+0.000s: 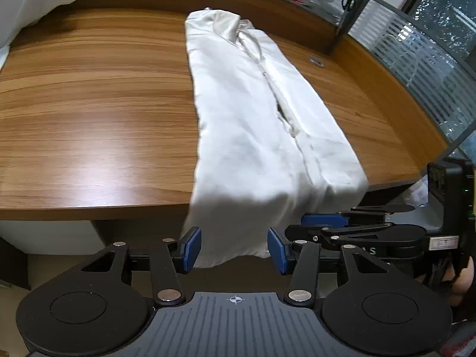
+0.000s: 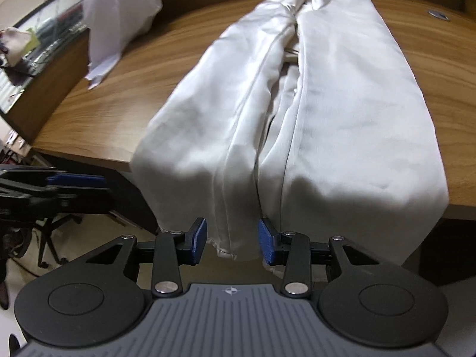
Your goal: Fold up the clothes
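A white garment (image 1: 253, 113), folded lengthwise into a long strip, lies on the wooden table (image 1: 89, 104), and its near end hangs over the front edge. My left gripper (image 1: 235, 251) is open just below that edge, with the hanging hem between its blue pads but not pinched. In the right wrist view the same garment (image 2: 342, 104) droops off the table, and my right gripper (image 2: 233, 241) is open around the hem's middle folds, not pressing them. Each gripper shows side-on in the other's view: the right gripper (image 1: 322, 221) and the left gripper (image 2: 77, 181).
Another white cloth (image 2: 119, 15) is heaped at the table's far left corner. A glass partition with black scissors (image 1: 348, 1) runs along the back. There is a metal grommet (image 1: 316, 62) in the tabletop. An office chair base (image 2: 50, 238) stands on the floor below.
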A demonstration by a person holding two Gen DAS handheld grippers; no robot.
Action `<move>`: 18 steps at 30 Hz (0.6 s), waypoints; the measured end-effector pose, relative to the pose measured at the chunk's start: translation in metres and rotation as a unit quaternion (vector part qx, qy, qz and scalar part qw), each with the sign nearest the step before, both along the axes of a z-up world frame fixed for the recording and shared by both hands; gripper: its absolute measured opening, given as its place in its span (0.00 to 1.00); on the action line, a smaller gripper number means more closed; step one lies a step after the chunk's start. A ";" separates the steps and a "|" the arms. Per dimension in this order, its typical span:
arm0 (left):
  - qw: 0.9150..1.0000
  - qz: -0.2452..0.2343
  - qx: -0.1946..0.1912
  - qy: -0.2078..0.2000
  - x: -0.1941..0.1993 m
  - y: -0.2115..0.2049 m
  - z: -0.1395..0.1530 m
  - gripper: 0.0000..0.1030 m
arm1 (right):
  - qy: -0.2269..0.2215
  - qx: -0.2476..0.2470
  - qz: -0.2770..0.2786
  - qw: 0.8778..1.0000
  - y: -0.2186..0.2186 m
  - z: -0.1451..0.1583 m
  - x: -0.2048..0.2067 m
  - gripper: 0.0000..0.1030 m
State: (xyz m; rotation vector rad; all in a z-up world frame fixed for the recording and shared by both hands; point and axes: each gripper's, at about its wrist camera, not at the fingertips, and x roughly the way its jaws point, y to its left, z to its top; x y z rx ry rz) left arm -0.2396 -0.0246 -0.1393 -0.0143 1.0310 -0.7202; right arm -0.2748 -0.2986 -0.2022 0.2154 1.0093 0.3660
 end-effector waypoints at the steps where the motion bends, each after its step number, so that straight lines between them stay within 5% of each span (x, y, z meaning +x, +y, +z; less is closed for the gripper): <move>1: 1.000 0.001 0.002 0.001 0.001 0.002 0.000 0.50 | 0.002 0.000 -0.002 1.000 0.002 -0.003 0.002 0.43; 3: 1.000 0.003 0.006 0.002 0.002 0.006 0.001 0.50 | 0.006 0.003 -0.006 1.000 0.004 -0.008 0.005 0.38; 5: 1.000 0.002 0.008 0.004 0.003 0.009 0.000 0.50 | 0.011 0.005 -0.005 1.000 0.007 -0.011 0.008 0.05; 6: 1.000 0.002 0.009 0.005 0.003 0.010 -0.001 0.50 | 0.014 0.009 -0.004 1.000 0.007 -0.011 0.009 0.01; 18: 1.000 -0.007 0.012 0.005 0.006 0.018 -0.011 0.51 | 0.008 0.013 0.001 1.000 -0.017 0.043 -0.010 0.02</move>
